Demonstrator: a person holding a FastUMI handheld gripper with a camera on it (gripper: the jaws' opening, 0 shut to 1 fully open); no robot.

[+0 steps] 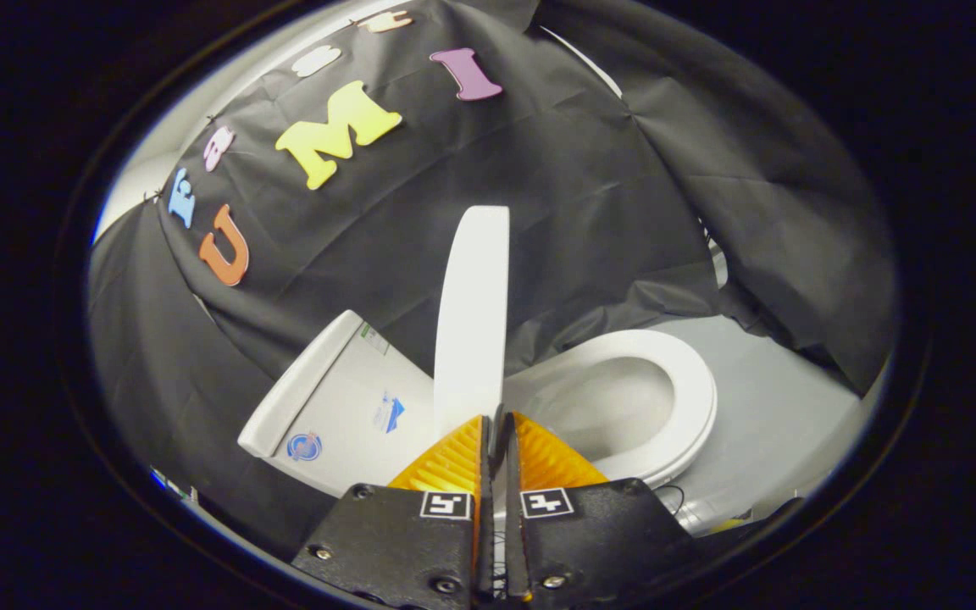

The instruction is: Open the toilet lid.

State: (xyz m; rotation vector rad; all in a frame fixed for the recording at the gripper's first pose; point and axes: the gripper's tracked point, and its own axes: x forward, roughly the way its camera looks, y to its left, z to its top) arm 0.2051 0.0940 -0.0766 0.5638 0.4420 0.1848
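Item: your hand-held gripper (497,421), fingers pinched narrow on the edge of the white plastic toilet lid (473,313). Lid: raised near upright, between white cistern (344,407) and the white oval seat (674,398) over the open bowl. Step: lifting, judged nearly done. Next: tip lid back against cistern, then release.

The white toilet lid (473,313) stands raised on edge — between tank (344,407) and open seat (666,398).

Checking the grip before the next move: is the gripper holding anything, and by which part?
Yes: the gripper is shut on the toilet lid, pinching its thin free edge while the lid stands raised.
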